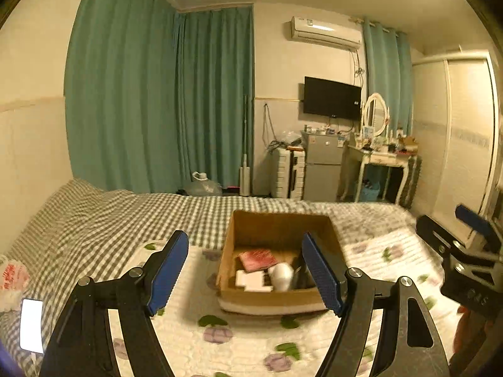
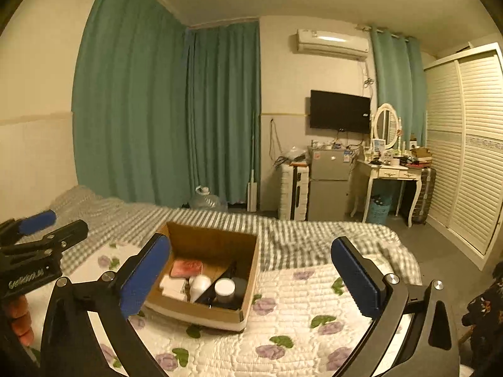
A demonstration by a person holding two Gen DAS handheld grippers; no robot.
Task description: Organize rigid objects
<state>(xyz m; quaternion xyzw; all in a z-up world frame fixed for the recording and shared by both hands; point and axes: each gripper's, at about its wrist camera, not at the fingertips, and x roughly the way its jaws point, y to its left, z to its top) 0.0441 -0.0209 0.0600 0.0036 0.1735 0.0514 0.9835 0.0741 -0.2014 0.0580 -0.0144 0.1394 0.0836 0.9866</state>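
An open cardboard box (image 1: 276, 229) (image 2: 248, 279) sits on a floral quilt on the bed. Inside lie a red packet (image 1: 257, 259) (image 2: 186, 268), a white flat box (image 1: 251, 280) (image 2: 172, 286), a white bottle (image 1: 282, 275) (image 2: 199, 286) and, in the right wrist view, a white-lidded jar (image 2: 224, 288) beside dark items. My left gripper (image 1: 245, 273) is open and empty, held above the quilt in front of the box. My right gripper (image 2: 251, 279) is open and empty, also above the quilt facing the box. Each gripper shows at the edge of the other's view.
The floral quilt (image 1: 239, 339) (image 2: 298, 330) lies over a checked bedsheet (image 1: 110, 220). A lit phone (image 1: 31, 325) and a red-printed plastic bag (image 1: 12, 278) lie at the bed's left. Beyond the bed stand a fridge (image 2: 328, 185), dressing table (image 2: 393, 176), wardrobe (image 2: 468, 144) and green curtains.
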